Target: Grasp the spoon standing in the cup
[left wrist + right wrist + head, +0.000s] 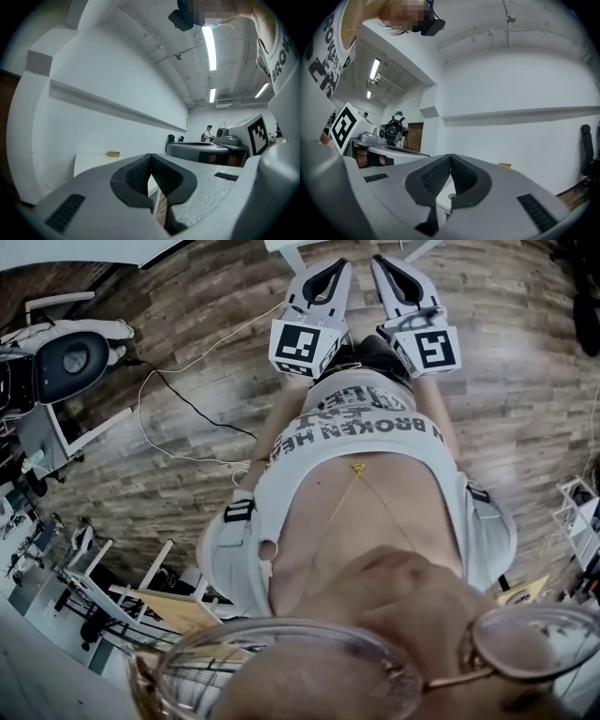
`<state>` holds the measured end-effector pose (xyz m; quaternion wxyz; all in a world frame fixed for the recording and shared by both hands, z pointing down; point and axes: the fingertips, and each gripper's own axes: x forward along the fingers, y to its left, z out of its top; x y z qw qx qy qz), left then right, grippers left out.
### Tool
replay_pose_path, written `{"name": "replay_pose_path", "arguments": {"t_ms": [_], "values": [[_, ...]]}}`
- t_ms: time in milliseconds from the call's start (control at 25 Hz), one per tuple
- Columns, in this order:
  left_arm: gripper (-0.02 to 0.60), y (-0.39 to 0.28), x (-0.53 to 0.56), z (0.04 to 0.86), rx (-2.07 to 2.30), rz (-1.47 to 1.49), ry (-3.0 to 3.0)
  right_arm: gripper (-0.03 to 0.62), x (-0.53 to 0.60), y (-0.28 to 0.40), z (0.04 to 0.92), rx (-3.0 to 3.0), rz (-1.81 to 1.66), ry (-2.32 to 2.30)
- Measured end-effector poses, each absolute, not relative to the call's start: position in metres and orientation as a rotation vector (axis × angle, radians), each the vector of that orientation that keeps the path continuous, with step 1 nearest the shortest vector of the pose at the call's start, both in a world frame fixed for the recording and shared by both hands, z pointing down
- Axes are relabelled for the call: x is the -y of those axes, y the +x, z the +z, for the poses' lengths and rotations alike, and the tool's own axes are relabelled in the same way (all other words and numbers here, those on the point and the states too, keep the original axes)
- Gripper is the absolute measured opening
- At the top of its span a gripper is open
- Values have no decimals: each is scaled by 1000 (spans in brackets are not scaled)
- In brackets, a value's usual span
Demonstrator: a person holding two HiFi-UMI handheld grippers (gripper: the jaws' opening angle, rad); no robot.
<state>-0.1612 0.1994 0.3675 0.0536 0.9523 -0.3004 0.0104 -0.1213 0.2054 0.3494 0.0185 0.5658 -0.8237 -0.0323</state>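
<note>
possibly cup [452, 196] on white table [442, 201] beyond closed right claw [450, 159]

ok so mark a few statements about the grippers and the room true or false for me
1. The left gripper is shut with nothing between its jaws. True.
2. The right gripper grips a spoon. False: it is shut and empty.
3. The floor below the grippers is wooden planks. True.
4. Both grippers point straight down at a table. False: they look out across the room toward the white wall.
5. A white cable lies on the floor. True.
</note>
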Motion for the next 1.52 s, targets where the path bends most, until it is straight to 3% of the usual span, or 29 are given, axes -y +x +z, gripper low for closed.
{"name": "replay_pose_path", "arguments": {"t_ms": [720,1520], "values": [[-9,-151,-132,382,880,25,2846,8,-133,-117,354,2576,-66,1763],[-9,-3,11,380,1024,80,2807,6,16,34,360,2663,16,1627]]}}
